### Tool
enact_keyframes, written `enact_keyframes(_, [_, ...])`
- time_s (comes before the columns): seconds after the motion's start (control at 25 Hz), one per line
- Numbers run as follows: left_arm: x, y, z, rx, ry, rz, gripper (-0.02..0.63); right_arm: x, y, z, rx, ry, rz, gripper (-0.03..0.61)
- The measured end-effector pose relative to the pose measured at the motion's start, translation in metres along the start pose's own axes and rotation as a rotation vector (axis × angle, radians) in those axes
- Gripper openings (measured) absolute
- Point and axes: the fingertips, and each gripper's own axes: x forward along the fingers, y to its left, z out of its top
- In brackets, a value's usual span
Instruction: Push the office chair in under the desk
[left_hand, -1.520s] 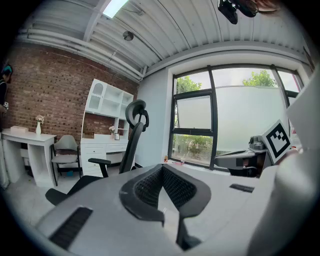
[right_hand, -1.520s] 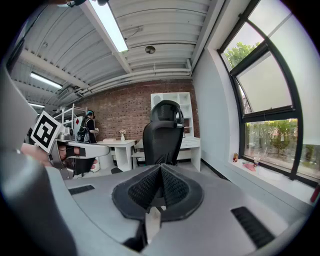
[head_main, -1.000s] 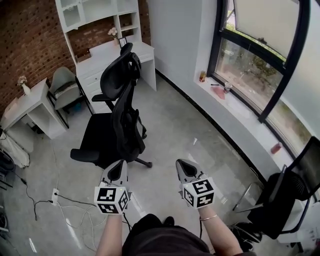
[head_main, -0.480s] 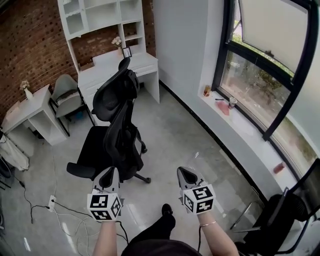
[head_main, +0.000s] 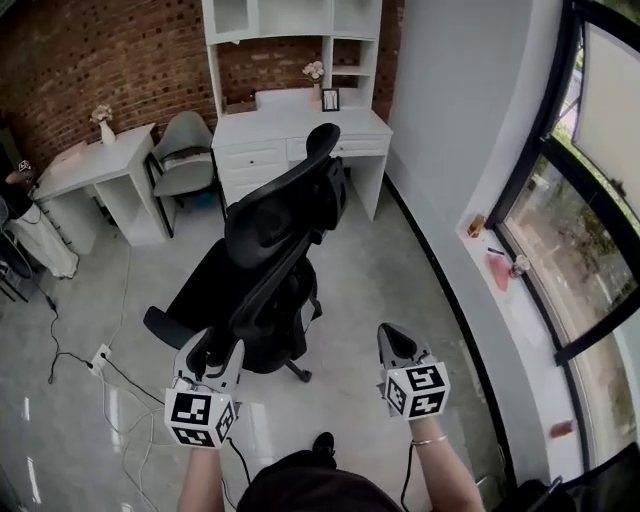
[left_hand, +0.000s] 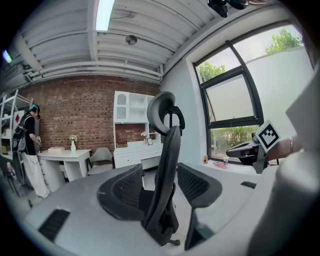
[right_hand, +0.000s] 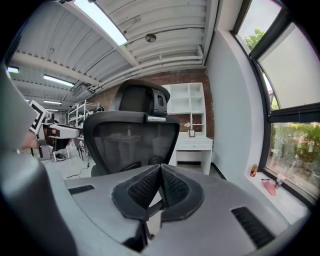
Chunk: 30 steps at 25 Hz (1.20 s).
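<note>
A black mesh office chair (head_main: 270, 260) stands on the grey floor with its back towards me, a short way in front of the white desk (head_main: 300, 128) by the brick wall. My left gripper (head_main: 208, 352) is at the lower left edge of the chair's backrest. Its jaws are opening, and in the left gripper view the chair (left_hand: 167, 160) shows edge-on between the pads (left_hand: 122, 192), which do not press on it. My right gripper (head_main: 392, 342) hangs to the chair's right, apart from it and shut on nothing. Seen from that gripper, the chair's back (right_hand: 130, 140) lies ahead on the left.
A grey armchair (head_main: 185, 160) sits between the desk and a second white desk (head_main: 90, 170) on the left. Cables and a power strip (head_main: 100, 358) lie on the floor at the left. A window sill (head_main: 500, 262) runs along the right wall. A person (left_hand: 27, 145) stands far left.
The view has swung so that the chair and desk now lie straight ahead. Both grippers have come closer to the chair. The left jaws have gone from shut to apart.
</note>
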Motion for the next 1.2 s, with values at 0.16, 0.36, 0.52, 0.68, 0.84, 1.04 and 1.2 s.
enact_keyframes(0.16, [0.017, 0.0, 0.016, 0.033, 0.001, 0.021, 0.25, 0.031, -0.018, 0.01, 0.004, 0.0, 0.019, 0.005])
enact_keyframes(0.36, [0.037, -0.006, 0.026, 0.069, 0.006, 0.033, 0.256, 0.058, -0.029, 0.012, 0.007, 0.009, 0.053, 0.005])
enact_keyframes(0.52, [0.054, -0.016, 0.034, 0.089, 0.004, 0.053, 0.256, 0.078, -0.042, 0.011, 0.004, 0.017, 0.085, 0.005])
enact_keyframes(0.68, [0.066, -0.018, 0.037, 0.115, 0.017, 0.133, 0.256, 0.104, -0.06, 0.011, 0.01, 0.024, 0.131, 0.005])
enact_keyframes(0.84, [0.07, -0.014, 0.037, 0.107, 0.037, 0.249, 0.255, 0.134, -0.084, 0.021, -0.008, 0.017, 0.197, 0.005])
enact_keyframes(1.04, [0.066, -0.012, 0.031, 0.069, 0.082, 0.396, 0.255, 0.171, -0.107, 0.044, -0.051, -0.001, 0.308, 0.005])
enact_keyframes(1.2, [0.066, -0.012, 0.029, 0.061, 0.108, 0.469, 0.256, 0.195, -0.128, 0.062, -0.096, -0.015, 0.379, 0.005])
